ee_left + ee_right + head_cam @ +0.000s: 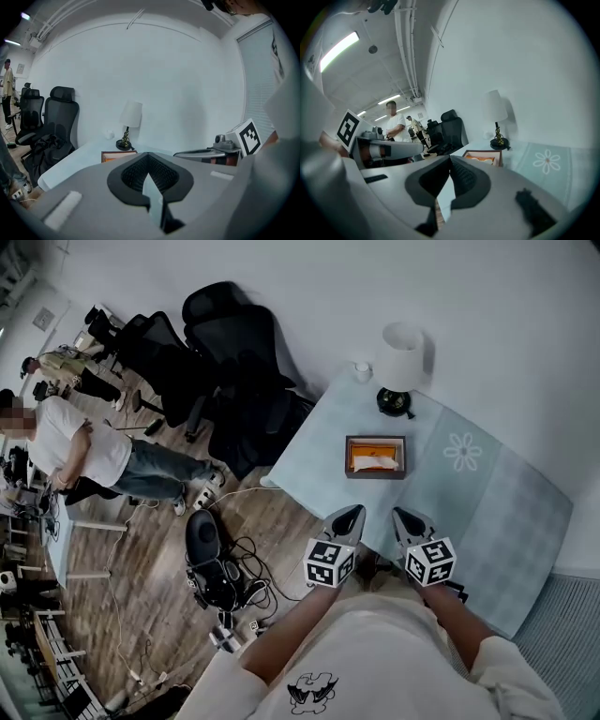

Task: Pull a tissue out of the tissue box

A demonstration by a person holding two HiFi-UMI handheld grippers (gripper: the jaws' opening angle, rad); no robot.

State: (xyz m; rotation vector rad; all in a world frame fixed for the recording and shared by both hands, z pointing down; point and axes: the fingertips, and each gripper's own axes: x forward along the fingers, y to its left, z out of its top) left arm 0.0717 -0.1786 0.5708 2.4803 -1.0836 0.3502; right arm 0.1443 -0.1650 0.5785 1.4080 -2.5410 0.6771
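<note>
Pale blue fabric [525, 521] drapes the bench [323, 427], and the tissue box [376, 457], dark brown at the rim and orange inside, sits on it toward the far side. A white-shaded lamp [401, 357] stands at 1 o'clock from the box, a small white cup [362, 371] at 12 o'clock, and a flower print [463, 452] lies at 3 o'clock.

The left hand-held gripper [352, 512] and the right hand-held gripper [399, 514] hover side by side at 6 o'clock from the box, over the near edge of the bench, well apart from it and pointing toward it. In the left gripper view the left hand-held gripper [148, 157] has its jaws pressed together with nothing between them, the box [117, 156] beyond at 11 o'clock. The right hand-held gripper [450, 159] is likewise closed and empty, the box [483, 158] at 1 o'clock.

Black office chairs [225, 343] crowd the floor at 9 o'clock of the bench, where a person [84, 451] in a white shirt stands.
</note>
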